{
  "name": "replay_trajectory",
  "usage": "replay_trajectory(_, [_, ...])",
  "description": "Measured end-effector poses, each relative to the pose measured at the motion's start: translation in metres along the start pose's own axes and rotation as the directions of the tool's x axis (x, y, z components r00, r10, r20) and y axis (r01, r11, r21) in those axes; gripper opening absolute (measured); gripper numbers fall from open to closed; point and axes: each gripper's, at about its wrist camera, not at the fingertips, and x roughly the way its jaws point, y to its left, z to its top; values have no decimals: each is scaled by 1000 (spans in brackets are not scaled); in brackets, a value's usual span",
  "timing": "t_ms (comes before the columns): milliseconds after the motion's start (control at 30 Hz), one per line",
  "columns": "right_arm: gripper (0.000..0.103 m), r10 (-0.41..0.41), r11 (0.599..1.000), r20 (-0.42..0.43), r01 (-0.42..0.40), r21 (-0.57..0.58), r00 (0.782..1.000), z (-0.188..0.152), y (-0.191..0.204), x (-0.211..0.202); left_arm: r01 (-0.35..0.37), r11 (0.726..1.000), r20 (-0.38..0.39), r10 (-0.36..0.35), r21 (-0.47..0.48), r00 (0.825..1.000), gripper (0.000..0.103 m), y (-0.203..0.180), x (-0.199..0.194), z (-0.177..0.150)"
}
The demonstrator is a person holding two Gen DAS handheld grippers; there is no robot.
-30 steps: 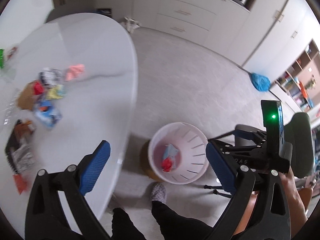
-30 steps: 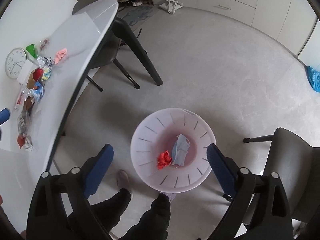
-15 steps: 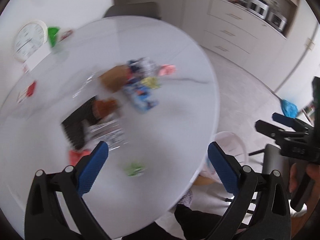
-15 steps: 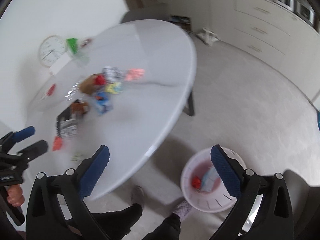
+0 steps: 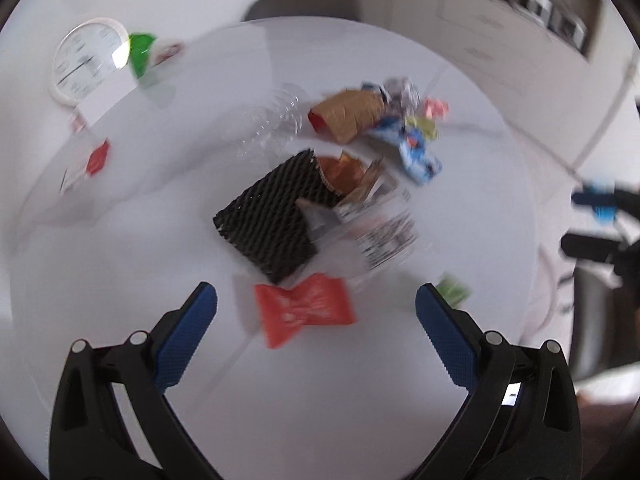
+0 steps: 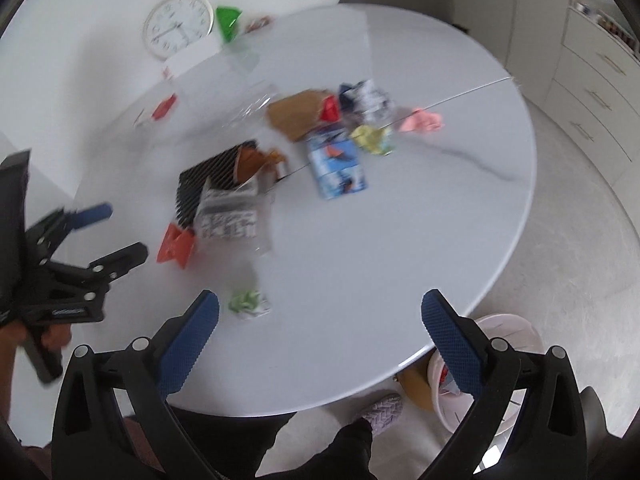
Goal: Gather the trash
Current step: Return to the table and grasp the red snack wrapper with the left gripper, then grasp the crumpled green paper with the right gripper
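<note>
Left gripper [image 5: 316, 300] hangs over the white tabletop [image 5: 120, 240] with its blue-padded jaws spread wide and nothing between the pads. Directly ahead of it, almost centred between the fingertips, lies a red wrapper [image 5: 306, 312], flat on the surface with its twisted ends running left to right across the jaw line. Beyond the wrapper sit a black ribbed sleeve [image 5: 268, 212], a clear printed bag [image 5: 384, 232] and further scraps toward the far edge.

Right gripper [image 6: 320, 312] is likewise wide open and empty, its jaws just widened the last bit with nothing between them. A crumpled green scrap [image 6: 249, 302] rests just ahead of its left fingertip, off-centre. The bin [image 6: 500, 372] stands on the floor below the table's near right edge, partly hidden behind the right finger.

By position, each hand appears to have its own nearest piece: red wrapper for the left, green scrap for the right. The left seems better lined up; the right would likely need to shift sideways to centre its piece.
</note>
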Motion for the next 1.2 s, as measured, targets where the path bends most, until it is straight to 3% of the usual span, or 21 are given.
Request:
replay_trajectory(167, [100, -14, 1000, -42, 14, 1, 999, -5, 21, 15, 43, 976, -56, -32, 215, 998, 90, 10, 27, -5])
replay_trajectory(267, [100, -22, 999, -60, 25, 36, 998, -9, 26, 22, 85, 940, -88, -59, 331, 994, 84, 7, 42, -7])
replay_trajectory(367, [101, -37, 996, -76, 42, 72, 996, -15, 29, 27, 119, 886, -114, -75, 448, 991, 75, -3, 56, -11])
replay_trajectory(433, [100, -44, 994, -83, 51, 92, 996, -17, 31, 30, 134, 847, -127, -80, 514, 989, 64, -9, 64, -14])
replay_trajectory(533, [100, -54, 991, -89, 64, 115, 995, -19, 33, 34, 161, 817, -158, -87, 553, 984, 49, -13, 75, -16])
replay_trajectory(633, [100, -53, 991, -89, 63, 118, 995, -21, 38, 41, 186, 830, -160, -119, 525, 980, 34, -9, 78, -15])
replay_trajectory(767, [100, -62, 994, -96, 70, 84, 993, -20, 48, 58, 193, 866, -140, -144, 462, 980, 29, 1, 70, -15])
replay_trajectory(933, [90, -48, 998, -120, 52, 32, 992, -16, 57, 83, 201, 931, -118, -172, 306, 978, 28, 17, 55, -21])
replay_trajectory(1133, [69, -69, 996, -147, 60, -61, 987, -14, 65, 104, 174, 974, -91, -162, 144, 983, 28, 33, 33, -32])
replay_trajectory(1200, [55, -70, 995, -162, 58, -76, 984, -15, 66, 109, 165, 982, -91, -158, 86, 983, 28, 36, 27, -34])
